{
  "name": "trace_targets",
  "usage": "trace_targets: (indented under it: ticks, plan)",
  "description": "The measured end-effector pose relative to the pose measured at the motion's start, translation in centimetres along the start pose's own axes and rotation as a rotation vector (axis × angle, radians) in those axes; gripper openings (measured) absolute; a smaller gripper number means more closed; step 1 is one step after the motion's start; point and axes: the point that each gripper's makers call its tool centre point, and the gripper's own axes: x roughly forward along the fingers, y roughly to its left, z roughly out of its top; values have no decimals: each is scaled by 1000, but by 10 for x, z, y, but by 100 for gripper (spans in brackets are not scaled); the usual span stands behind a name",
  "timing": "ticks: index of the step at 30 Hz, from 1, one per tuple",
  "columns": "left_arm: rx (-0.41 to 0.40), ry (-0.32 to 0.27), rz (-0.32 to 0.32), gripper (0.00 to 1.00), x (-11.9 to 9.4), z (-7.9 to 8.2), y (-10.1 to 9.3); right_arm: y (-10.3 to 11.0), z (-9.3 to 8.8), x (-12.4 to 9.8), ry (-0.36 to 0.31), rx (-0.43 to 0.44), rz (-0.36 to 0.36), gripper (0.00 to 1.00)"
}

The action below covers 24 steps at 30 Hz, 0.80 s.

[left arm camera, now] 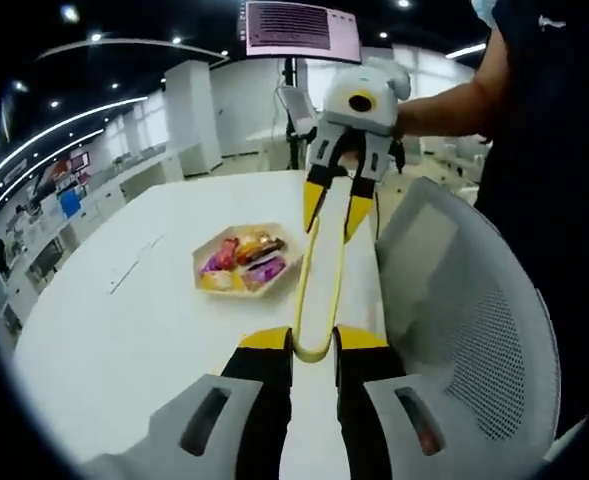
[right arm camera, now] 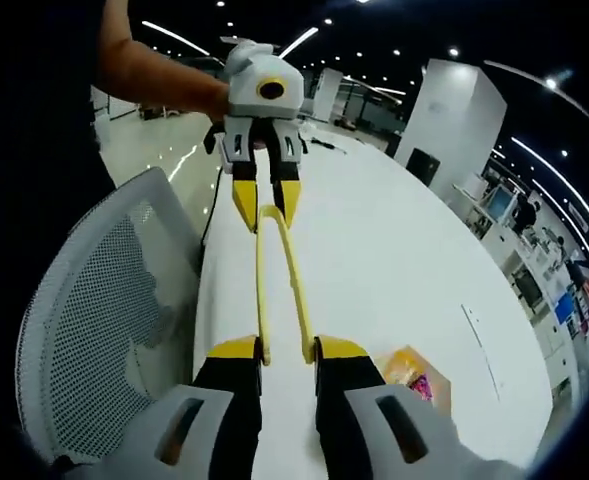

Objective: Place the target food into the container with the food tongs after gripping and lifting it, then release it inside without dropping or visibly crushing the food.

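The danger here is judged to be a slip or a twist of the food tongs [left arm camera: 319,275], which are carried between two grippers above the surface [left arm camera: 144,330] and well apart from the food. If either hold is eased too soon, the tongs could be dropped onto the surface or against the white mesh chair [left arm camera: 474,310] at the right of the left gripper view. If the two yellow arms are squeezed unevenly, the tips could be skewed before a snack is ever reached, and a wrapped piece could then be crushed or flicked out. In the left gripper view, the left gripper [left arm camera: 314,342] is seen at the bottom centre, its jaws set narrowly and clenched on the looped hinge end. At the top centre the right gripper [left arm camera: 336,205] is clamped on the far ends of the arms. In the right gripper view its jaws are seen parted a little wider, with one tong arm pressed inside each. The wrapped snacks [left arm camera: 242,262] are seen lying in a shallow tray [left arm camera: 279,283] left of centre, untouched; nothing is yet gripped or lifted.
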Motion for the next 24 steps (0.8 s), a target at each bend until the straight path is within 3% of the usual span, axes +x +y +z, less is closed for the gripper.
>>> trace_targets:
  ticks: [24]
  plan:
    - [-66, 208, 14, 12, 56, -89, 9, 12, -70, 69, 93, 29, 45, 22]
